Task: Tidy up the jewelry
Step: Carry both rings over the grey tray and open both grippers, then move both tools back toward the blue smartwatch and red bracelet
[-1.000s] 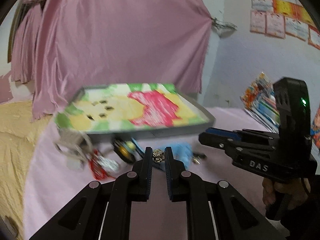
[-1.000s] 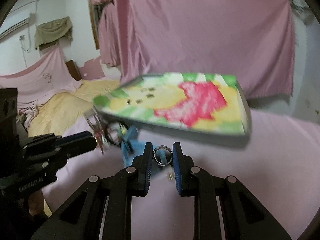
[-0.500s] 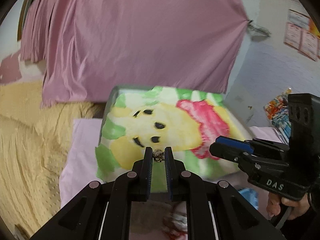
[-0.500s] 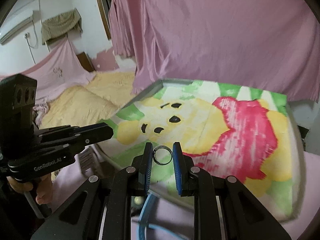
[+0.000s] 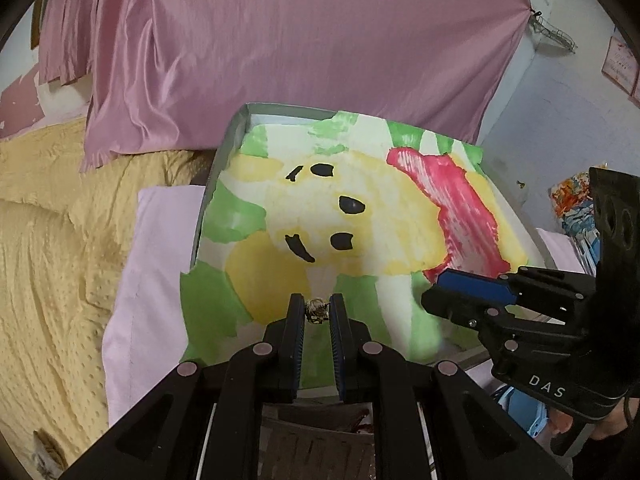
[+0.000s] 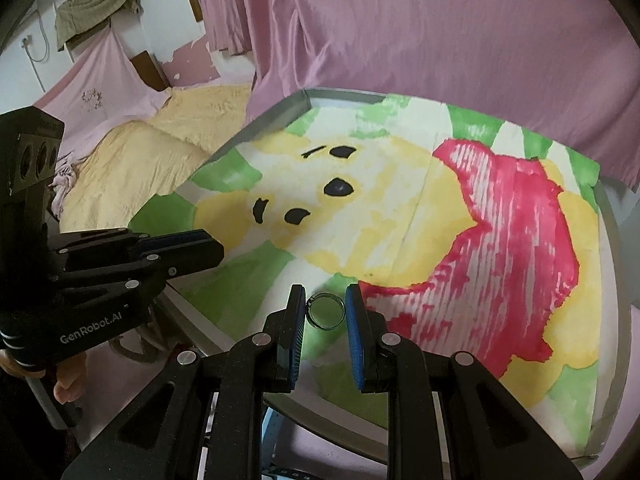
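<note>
The small gold-toned ornament [image 5: 316,311] pinched at the left gripper [image 5: 316,312] was too tiny to make out its form. The grey tray [image 6: 264,120] with its painted paper lining was covered along its near edge by both grippers' black arms. Under the left gripper, reddish items [image 5: 360,426] and a pale blue plastic object [image 5: 520,408] showed only in slivers. The hand [image 6: 68,380] holding the left gripper was mostly hidden behind its black body.
</note>
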Demonstrator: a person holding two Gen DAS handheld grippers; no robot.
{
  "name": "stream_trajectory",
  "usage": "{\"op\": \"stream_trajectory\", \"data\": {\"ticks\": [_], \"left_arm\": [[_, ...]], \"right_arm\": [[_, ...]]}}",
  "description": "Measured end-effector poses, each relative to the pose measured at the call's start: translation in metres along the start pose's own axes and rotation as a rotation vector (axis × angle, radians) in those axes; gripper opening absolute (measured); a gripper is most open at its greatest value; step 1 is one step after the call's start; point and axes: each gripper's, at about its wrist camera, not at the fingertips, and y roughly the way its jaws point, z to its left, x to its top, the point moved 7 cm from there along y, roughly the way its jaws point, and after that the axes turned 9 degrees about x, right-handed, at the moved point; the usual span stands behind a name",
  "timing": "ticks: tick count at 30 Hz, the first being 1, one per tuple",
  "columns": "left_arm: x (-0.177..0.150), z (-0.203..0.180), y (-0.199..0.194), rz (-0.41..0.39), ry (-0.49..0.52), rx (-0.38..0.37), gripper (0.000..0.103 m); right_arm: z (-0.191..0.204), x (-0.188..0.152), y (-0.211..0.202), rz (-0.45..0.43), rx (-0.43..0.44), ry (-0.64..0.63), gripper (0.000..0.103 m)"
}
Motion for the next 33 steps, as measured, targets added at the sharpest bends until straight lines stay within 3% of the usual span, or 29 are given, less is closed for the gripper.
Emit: {"op": "stream_trajectory", "data": {"ticks": [2, 6, 8, 11, 13, 18, 20, 22, 30, 33], "left_arm": [[0.0, 0.0, -0.001, 0.0, -0.002, 0.0, 0.012], [0.0, 0.002, -0.003, -0.007, -0.017, -0.006, 0.014], [0.0, 0.001, -0.006, -0.015, -0.02, -0.011, 0.018], [0.0, -0.001, -0.011, -0.035, -0.02, -0.013, 0.038], [0.001, -0.001, -0.018, -0.063, -0.035, -0.013, 0.057], [0.003, -0.001, -0.034, -0.128, -0.056, -0.016, 0.059], [0.003, 0.0, -0.044, -0.165, -0.061, -0.004, 0.064], [0.003, 0.002, -0.053, -0.205, -0.076, 0.006, 0.076], [-0.009, 0.004, -0.105, -0.421, -0.09, 0.041, 0.094], [-0.018, 0.002, -0.124, -0.493, -0.089, 0.054, 0.099]], "right_arm": [[-0.003, -0.001, 0.001, 0.006, 0.012, 0.02, 0.019], [-0.007, -0.001, -0.005, -0.025, 0.022, 0.043, 0.041], [-0.008, -0.001, -0.009, -0.044, 0.021, 0.048, 0.041], [-0.008, -0.002, -0.017, -0.079, 0.013, 0.05, 0.041], [-0.007, -0.002, -0.026, -0.12, 0.007, 0.048, 0.041], [-0.006, -0.004, -0.061, -0.255, -0.018, 0.046, 0.048], [-0.005, -0.006, -0.076, -0.312, -0.028, 0.044, 0.05], [-0.003, -0.009, -0.092, -0.373, -0.042, 0.044, 0.059], [0.008, -0.034, -0.147, -0.606, -0.099, 0.039, 0.078], [0.015, -0.047, -0.163, -0.666, -0.125, 0.027, 0.079]]}}
